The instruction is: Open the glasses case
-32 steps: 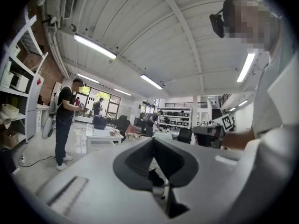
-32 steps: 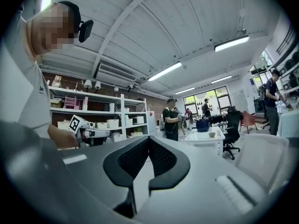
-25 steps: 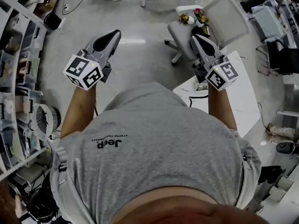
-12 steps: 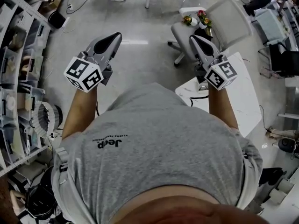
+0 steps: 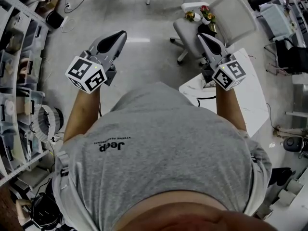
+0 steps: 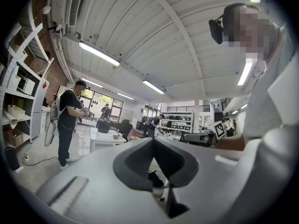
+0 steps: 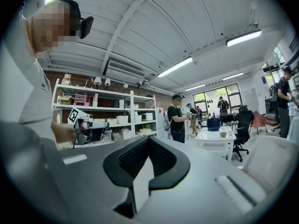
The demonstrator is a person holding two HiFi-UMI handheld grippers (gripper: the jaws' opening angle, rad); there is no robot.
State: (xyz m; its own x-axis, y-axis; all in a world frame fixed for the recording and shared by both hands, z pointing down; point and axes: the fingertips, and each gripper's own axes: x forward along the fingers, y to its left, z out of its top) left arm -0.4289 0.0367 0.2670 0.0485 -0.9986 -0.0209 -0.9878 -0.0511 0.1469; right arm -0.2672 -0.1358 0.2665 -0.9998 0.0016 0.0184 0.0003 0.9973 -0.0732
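No glasses case shows in any view. I hold both grippers level in front of the person's grey-shirted body, above the floor. My left gripper is shut, its dark pads meeting at the tip with nothing between them. My right gripper is shut too, its ribbed pads touching at the tip and holding nothing. Each gripper shows in the other's view: the right gripper's marker cube off to the right, the left gripper's marker cube off to the left.
A white table stands below my right arm, with an office chair and a small bunch of flowers beyond it. Storage shelves line the left side. People stand further off by another white table.
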